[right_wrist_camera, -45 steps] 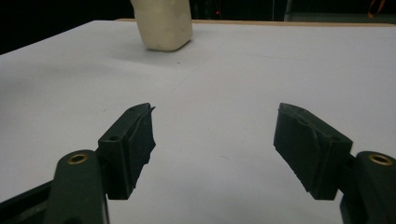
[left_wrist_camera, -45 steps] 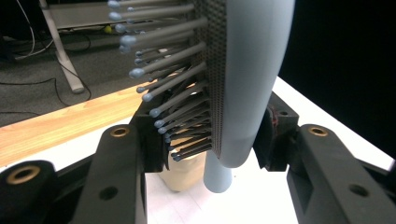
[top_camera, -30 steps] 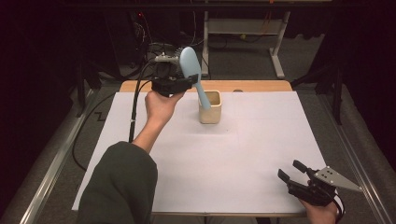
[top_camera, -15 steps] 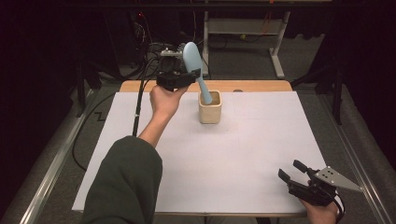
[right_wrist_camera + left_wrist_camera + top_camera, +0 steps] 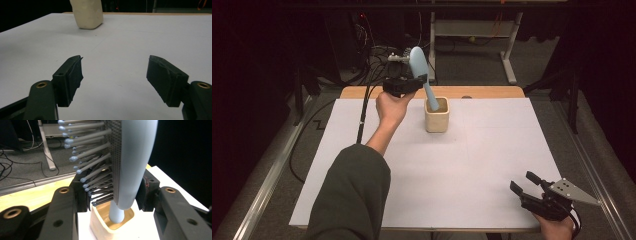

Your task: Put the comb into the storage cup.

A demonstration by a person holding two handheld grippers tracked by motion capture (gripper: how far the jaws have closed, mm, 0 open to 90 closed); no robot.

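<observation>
Over on the left, the person's sleeve (image 5: pixel 352 195) is reaching across the white table (image 5: pixel 462 165) toward its far edge. There the left gripper (image 5: pixel 404 85) is clamping its jaws on the pale blue hairbrush (image 5: pixel 418 65), gripping it low on the head, bristles (image 5: pixel 85 170) pointing off to one side. The brush is leaning, its handle going down into the cream cup (image 5: pixel 436 116), which is standing near the far edge with nothing crowding it. A black cable (image 5: pixel 362 115) is trailing from that gripper. Far right, at the near corner, the right gripper (image 5: pixel 532 192) is hanging low over bare tabletop, jaws spread wide, holding nothing, well apart from the cup.
</observation>
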